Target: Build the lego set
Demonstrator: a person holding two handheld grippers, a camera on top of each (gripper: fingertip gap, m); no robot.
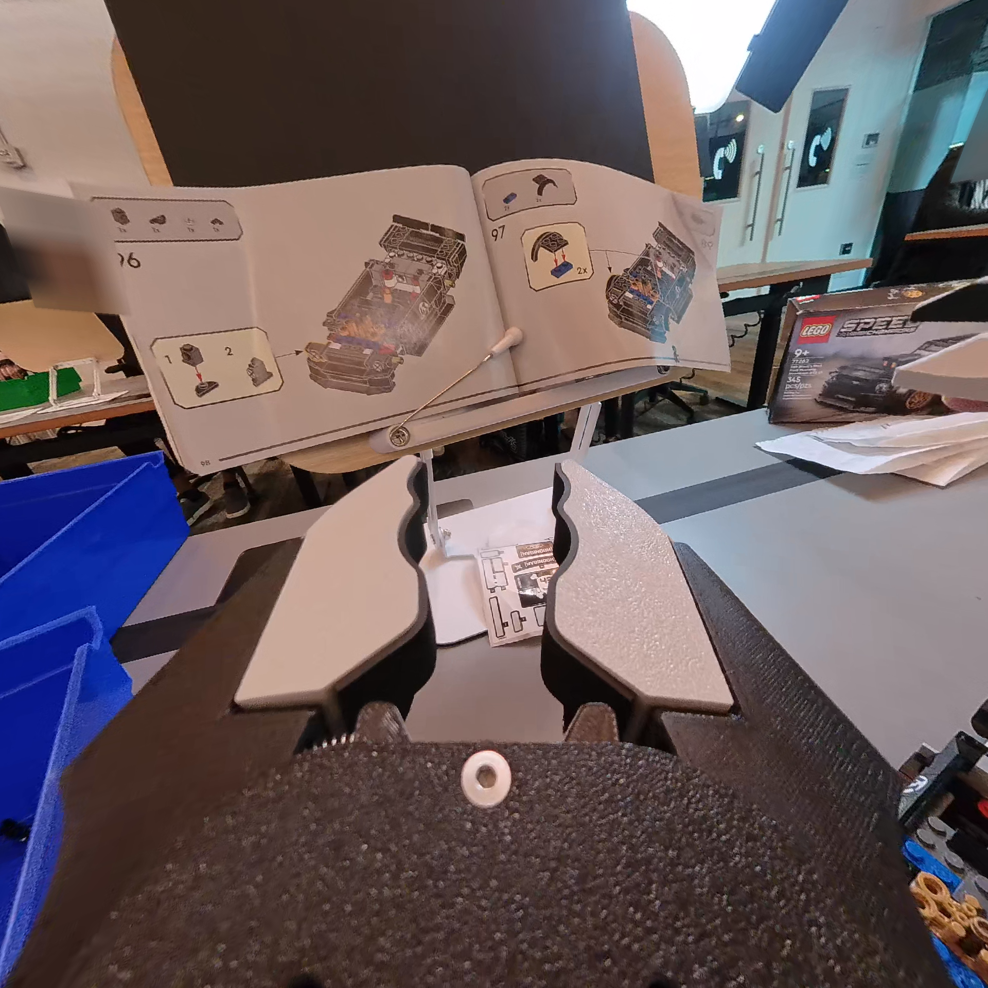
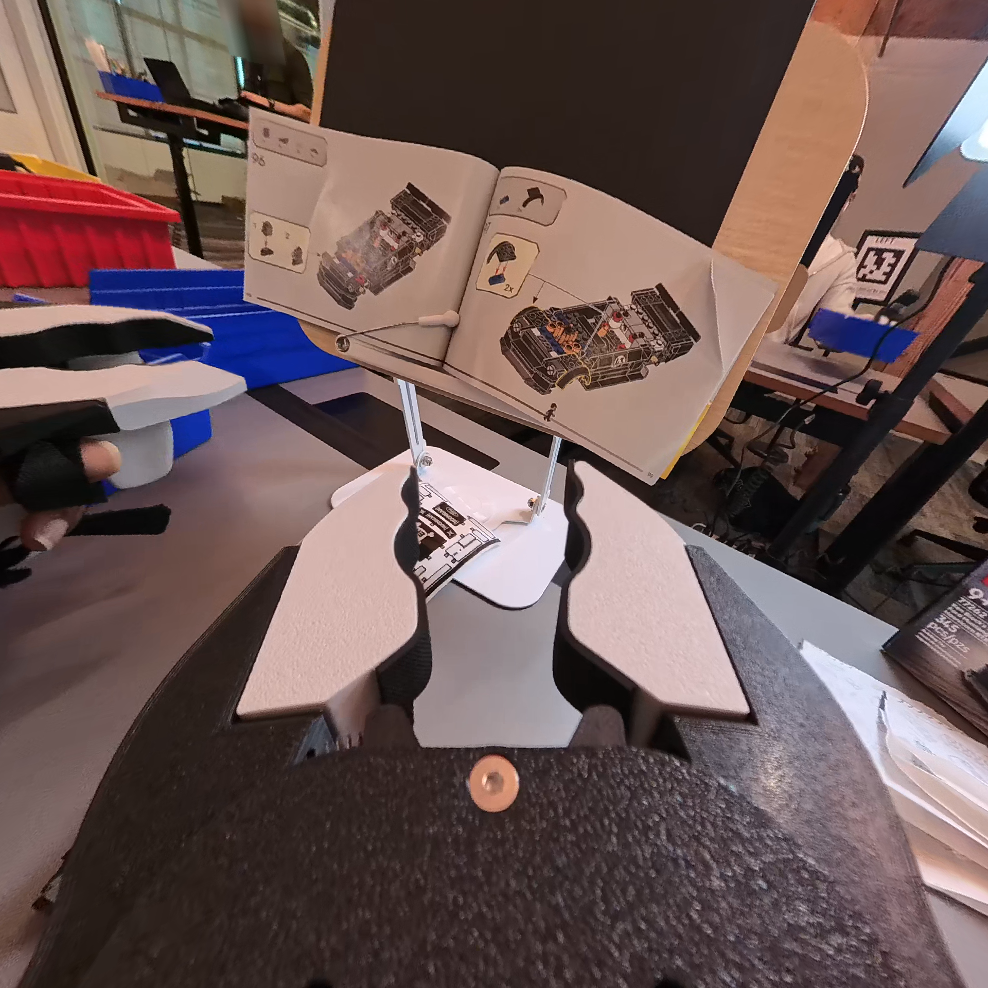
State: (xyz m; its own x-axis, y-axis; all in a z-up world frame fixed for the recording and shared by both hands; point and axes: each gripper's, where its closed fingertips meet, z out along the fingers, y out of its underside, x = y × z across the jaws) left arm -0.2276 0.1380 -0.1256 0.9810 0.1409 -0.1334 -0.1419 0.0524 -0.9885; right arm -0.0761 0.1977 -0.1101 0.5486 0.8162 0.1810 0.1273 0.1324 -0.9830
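Note:
An open instruction booklet (image 1: 406, 299) rests on a white stand (image 1: 454, 577), facing me; it also shows in the right wrist view (image 2: 481, 278). A sticker sheet (image 1: 518, 593) lies on the stand's base, seen too in the right wrist view (image 2: 449, 540). My left gripper (image 1: 484, 481) is open and empty, held above the grey table in front of the stand. My right gripper (image 2: 489, 481) is open and empty, also facing the stand. The left gripper shows at the left of the right wrist view (image 2: 160, 353), held by a gloved hand (image 2: 53, 481). Loose lego pieces (image 1: 946, 877) lie at lower right.
Blue bins (image 1: 69, 561) stand at the left. The lego box (image 1: 855, 353) and white paper bags (image 1: 882, 444) lie at the right. A red bin (image 2: 80, 230) sits behind the blue ones. Other desks and a seated person (image 2: 823, 283) are in the background.

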